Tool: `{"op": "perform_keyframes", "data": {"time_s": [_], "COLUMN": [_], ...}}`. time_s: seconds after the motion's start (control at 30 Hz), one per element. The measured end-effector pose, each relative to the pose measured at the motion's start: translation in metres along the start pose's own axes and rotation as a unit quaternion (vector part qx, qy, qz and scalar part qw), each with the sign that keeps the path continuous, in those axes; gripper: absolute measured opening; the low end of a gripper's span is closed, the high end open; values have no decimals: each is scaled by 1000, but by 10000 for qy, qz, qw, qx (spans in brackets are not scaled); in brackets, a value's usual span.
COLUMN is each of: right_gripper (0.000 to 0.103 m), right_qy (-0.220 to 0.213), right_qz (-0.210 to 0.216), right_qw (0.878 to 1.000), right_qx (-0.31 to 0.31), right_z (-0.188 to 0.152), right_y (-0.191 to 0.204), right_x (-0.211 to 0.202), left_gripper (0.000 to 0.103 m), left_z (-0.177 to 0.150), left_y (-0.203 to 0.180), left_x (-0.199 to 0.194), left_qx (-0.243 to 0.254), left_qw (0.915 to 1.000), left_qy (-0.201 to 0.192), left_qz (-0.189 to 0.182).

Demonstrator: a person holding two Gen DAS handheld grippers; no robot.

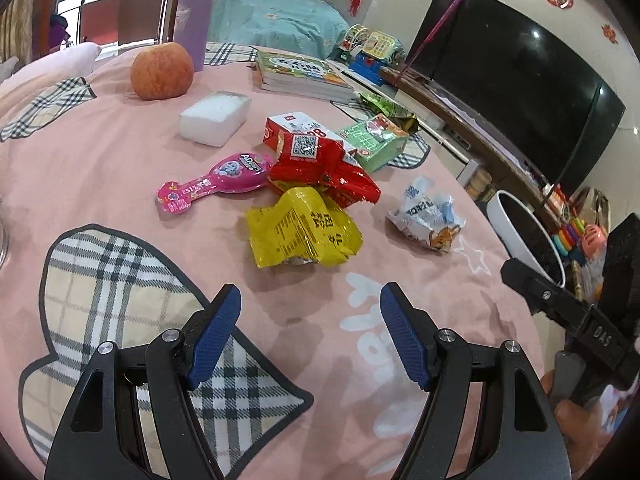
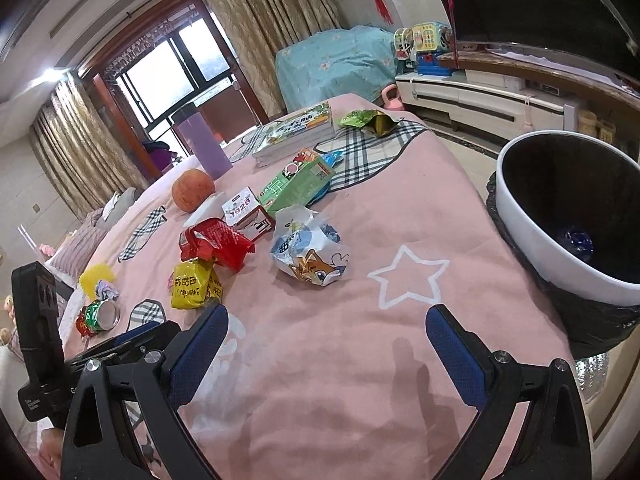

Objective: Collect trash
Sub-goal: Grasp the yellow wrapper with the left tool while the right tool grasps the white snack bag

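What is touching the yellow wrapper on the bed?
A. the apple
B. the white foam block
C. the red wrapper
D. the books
C: the red wrapper overlaps the top edge of the yellow wrapper, while the other three lie apart from it.

Daylight floods in through the window (image 2: 176, 76), blown out to white in both fisheye views, and leaves the pink bedspread (image 2: 360, 240) evenly lit. Soft shadows of the fingers (image 2: 452, 344) fall across it. Glare spots dot the television screen (image 1: 520, 80). Straight lines bow toward dark, vignetted corners; focus is sharp.
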State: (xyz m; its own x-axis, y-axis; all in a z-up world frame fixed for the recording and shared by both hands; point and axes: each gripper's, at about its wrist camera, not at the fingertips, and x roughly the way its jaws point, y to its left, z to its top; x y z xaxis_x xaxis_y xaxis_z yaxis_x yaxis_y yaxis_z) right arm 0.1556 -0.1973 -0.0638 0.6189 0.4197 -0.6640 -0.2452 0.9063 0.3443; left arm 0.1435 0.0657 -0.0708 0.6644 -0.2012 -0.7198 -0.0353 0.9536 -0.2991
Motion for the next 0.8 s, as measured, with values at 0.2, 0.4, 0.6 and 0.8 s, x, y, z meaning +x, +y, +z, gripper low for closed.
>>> {"op": "perform_keyframes", "data": {"time_s": [0.2,0.4,0.6,0.8], "right_gripper": [100,99,86,34], "right_qy": [32,58,155,496], "right_qz": [3,74,78,106], "right_qw": [10000,10000,9998,9987], "right_qx": [3,-16,-41,-60], "right_z": [6,16,28,29], "right_y": [1,3,6,6], "right_x": [10,25,45,67], "left_gripper": [74,74,62,32], "left_z": [10,21,29,26], "left_y": [6,6,10,6], "left_x": [8,24,39,45], "left_qx": [-146,-51,-103,53], "left_qw": [9998,9999,9997,9996], "left_qy": [57,118,151,213], "left_qz": [-98,-54,-144,-188]}}
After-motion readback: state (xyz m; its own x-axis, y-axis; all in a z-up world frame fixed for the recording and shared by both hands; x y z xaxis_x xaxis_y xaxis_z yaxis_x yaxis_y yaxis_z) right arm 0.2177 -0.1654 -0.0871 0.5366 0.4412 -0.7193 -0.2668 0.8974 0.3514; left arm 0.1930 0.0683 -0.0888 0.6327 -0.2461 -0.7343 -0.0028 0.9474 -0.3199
